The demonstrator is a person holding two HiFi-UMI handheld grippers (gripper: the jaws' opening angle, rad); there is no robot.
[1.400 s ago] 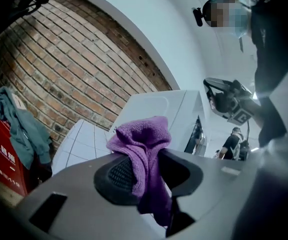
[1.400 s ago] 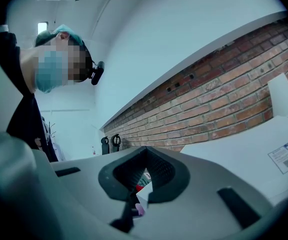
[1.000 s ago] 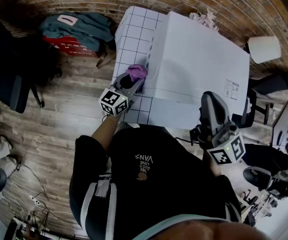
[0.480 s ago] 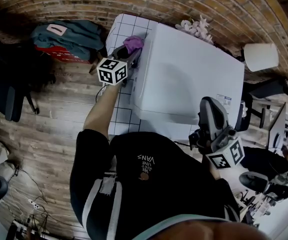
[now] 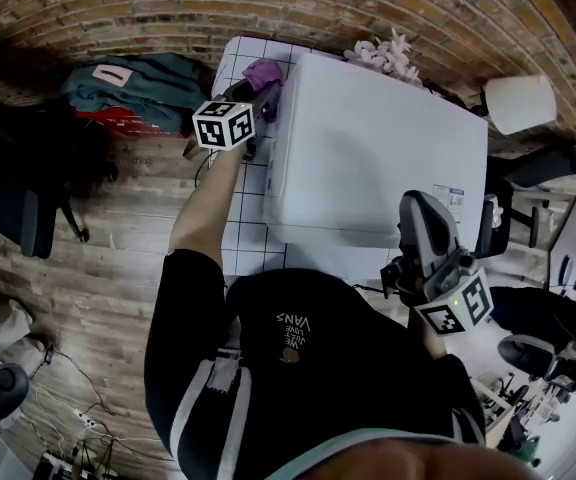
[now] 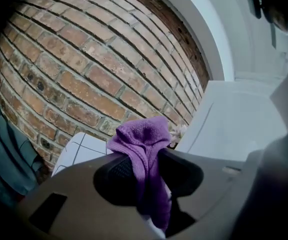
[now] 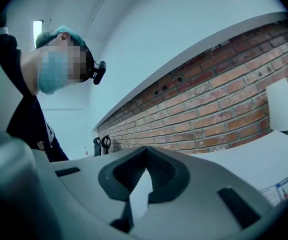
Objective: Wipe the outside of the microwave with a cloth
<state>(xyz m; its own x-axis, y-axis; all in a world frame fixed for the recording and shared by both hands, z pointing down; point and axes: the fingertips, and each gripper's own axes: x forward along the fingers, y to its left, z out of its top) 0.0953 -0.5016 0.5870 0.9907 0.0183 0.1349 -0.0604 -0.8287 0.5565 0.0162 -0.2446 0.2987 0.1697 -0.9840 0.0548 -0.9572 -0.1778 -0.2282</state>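
Head view: a white, box-shaped microwave [image 5: 378, 148] stands on a white table [image 5: 240, 230] ruled with a dark grid, its far side close to a brick wall [image 5: 168, 3]. Its top is plain and unmarked except for a small printed label [image 5: 450, 199] at the near right corner. The left gripper [image 5: 253, 93] reaches along the microwave's left side towards the far end. Its jaws are clamped on a purple cloth [image 5: 264, 72], which bunches out beyond the tips. The cloth lies just beside the far left corner of the microwave; whether it touches the casing cannot be told from this angle.

Left gripper view: the cloth [image 6: 145, 149] is a soft, knitted-looking fabric, folded over and pinched between the dark pads, with the microwave's pale side [image 6: 234, 119] to the right.

Right gripper view: the right gripper [image 7: 146, 154] holds nothing, and its jaws meet at the tips. In the head view it hangs at the microwave's near right corner [image 5: 415, 200].

Pale flowers [image 5: 383, 53] sit at the far edge. A teal bag [image 5: 138, 78] lies on the wooden floor [image 5: 98, 258] to the left.
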